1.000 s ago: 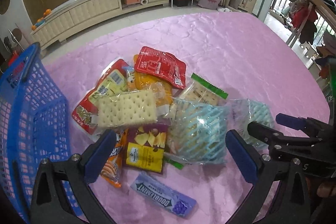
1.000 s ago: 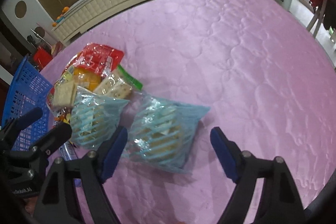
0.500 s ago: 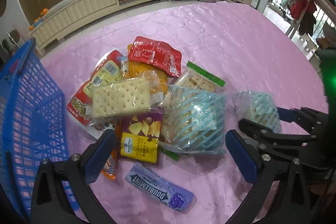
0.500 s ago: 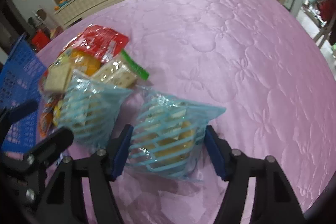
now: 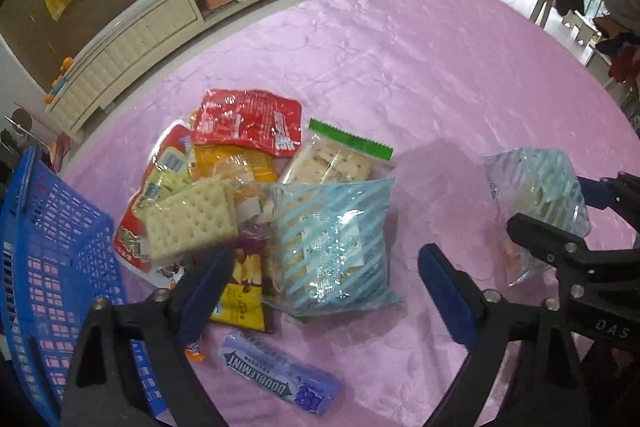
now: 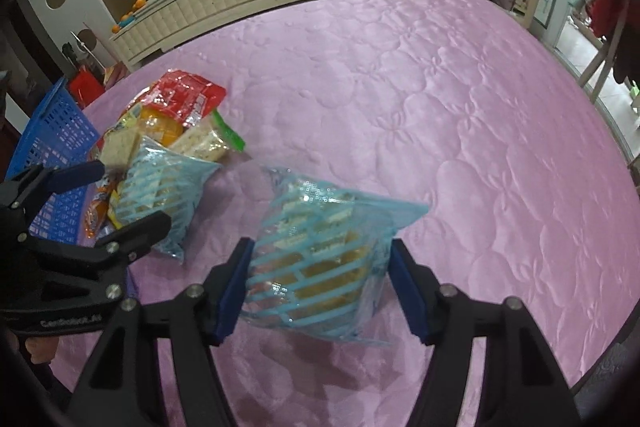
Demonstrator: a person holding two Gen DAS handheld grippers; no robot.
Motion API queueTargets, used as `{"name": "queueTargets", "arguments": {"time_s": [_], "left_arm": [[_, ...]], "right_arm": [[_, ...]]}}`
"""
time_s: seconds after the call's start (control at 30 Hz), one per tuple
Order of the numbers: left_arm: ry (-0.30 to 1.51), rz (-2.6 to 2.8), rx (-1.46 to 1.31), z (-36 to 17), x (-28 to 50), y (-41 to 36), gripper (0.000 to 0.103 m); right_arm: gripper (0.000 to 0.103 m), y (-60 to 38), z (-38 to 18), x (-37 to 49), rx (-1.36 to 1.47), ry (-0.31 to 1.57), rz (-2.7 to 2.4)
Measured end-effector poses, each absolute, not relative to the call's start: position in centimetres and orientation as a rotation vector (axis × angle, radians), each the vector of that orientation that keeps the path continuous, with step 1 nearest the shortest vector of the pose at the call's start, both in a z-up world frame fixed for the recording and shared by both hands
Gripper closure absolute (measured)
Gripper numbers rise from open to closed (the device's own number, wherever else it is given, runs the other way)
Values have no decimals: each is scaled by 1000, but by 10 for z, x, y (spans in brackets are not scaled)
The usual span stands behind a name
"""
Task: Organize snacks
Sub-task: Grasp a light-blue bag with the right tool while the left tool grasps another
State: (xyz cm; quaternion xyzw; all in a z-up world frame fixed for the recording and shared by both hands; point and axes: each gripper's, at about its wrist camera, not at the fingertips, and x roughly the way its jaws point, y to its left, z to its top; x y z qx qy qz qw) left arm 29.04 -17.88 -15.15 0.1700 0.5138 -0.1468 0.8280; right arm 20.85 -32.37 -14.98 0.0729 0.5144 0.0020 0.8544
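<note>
A blue-striped snack bag (image 6: 320, 259) is pinched between the pads of the right tool (image 6: 320, 287) and is held tilted above the pink surface (image 6: 440, 99). The jaws of the left tool (image 5: 320, 291) have just been closing but are spread, with a second blue-striped bag (image 5: 332, 247) between them, unpressed. The snack pile (image 5: 224, 179) lies near the surface's left edge, beside a blue basket (image 5: 48, 247).

Two blue-striped bags (image 5: 332, 231) (image 6: 316, 259), one gum pack (image 5: 280, 367), one blue basket (image 5: 52, 267).
</note>
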Motion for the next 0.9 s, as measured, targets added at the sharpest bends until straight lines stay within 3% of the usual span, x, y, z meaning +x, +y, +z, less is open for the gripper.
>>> {"name": "queueTargets", "arguments": {"time_s": [0.2,0.27,0.33,0.43,0.9], "left_arm": [[1117,-308,381,-169,302,-186,19],[1138,-317,378,-175,305,-189,25],[1144,-298,383,-179,306,-191,39],[1135,-282,360,-178,305,-190,46],[945,-260,160,-88,232,-132,50]], "right_arm": [[33,-322,-157,208,164,1098,17],[33,-324,-161,209,178,1108,19],[33,-325,-164,209,191,1115,26],[32,-323,-162,206,196,1113,42],[33,-287,-84,165,134,993,71]]}}
